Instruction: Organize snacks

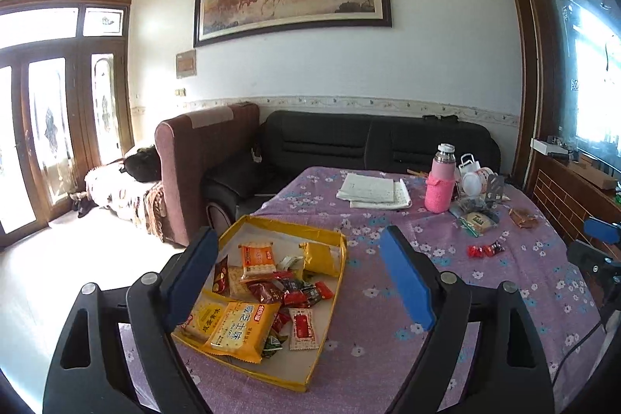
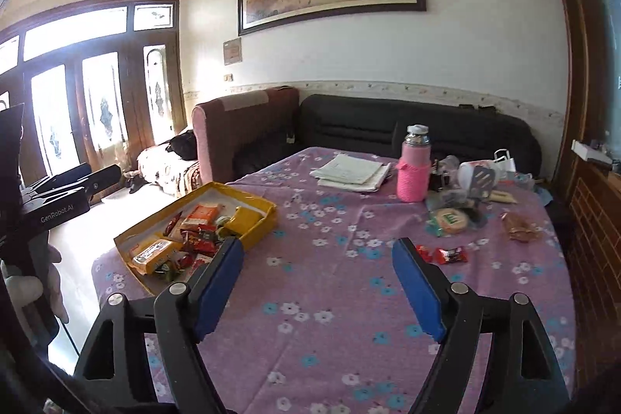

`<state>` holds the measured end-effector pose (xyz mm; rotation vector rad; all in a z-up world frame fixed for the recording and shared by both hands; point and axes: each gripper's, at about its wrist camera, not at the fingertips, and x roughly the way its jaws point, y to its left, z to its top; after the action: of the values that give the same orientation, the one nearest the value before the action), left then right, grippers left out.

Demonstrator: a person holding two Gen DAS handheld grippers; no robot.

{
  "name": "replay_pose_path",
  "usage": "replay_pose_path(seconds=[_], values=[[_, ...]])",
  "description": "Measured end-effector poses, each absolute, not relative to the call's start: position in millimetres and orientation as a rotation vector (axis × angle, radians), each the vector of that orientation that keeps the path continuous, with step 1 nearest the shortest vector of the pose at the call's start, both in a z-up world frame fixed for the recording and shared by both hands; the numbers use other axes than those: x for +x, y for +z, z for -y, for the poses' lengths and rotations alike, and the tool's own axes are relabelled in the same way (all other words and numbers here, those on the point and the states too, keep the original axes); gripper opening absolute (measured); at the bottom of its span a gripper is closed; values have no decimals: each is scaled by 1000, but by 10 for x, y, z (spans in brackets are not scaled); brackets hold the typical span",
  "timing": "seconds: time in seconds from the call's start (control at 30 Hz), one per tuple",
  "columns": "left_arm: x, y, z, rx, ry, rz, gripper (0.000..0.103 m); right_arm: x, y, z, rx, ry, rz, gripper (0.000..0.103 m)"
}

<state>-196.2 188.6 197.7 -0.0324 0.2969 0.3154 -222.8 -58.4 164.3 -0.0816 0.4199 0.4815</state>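
Note:
A yellow cardboard tray (image 1: 295, 226) (image 2: 258, 233) sits near the table's left corner, holding several wrapped snacks, among them an orange cracker packet (image 1: 240, 330) (image 2: 153, 253). Two red candies (image 1: 485, 251) (image 2: 446, 255) lie loose on the cloth, with a round biscuit packet (image 1: 479, 222) (image 2: 450, 220) and a brown snack (image 1: 524, 218) (image 2: 518, 227) beyond them. My left gripper (image 1: 299, 274) hangs open over the tray's right side, nothing between its blue pads. My right gripper (image 2: 318, 286) is open above bare cloth, between the tray and the candies.
A purple flowered cloth (image 2: 330, 317) covers the table. At the back stand a pink-sleeved bottle (image 2: 413, 173), stacked papers (image 2: 349, 169) and a clutter of cups and bags (image 2: 477, 177). Sofas sit behind the table. A gloved hand (image 2: 31, 290) holds the left tool.

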Motion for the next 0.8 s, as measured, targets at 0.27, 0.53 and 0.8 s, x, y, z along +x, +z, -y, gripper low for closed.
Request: replay_pose_path(seconds=[0.27,0.53,0.8], values=[[-2537,1983,-1528,21,505,-31,103,-2527,1449,462,-100,537,-415,88],[-2337,1715,-1872,-97,448,-247,103,-2752,960,-664,-270,680,-482,88],[-2076,1454,-1988,-137,403,-368,103,-2729,821,-903,-308,664,-511,88]])
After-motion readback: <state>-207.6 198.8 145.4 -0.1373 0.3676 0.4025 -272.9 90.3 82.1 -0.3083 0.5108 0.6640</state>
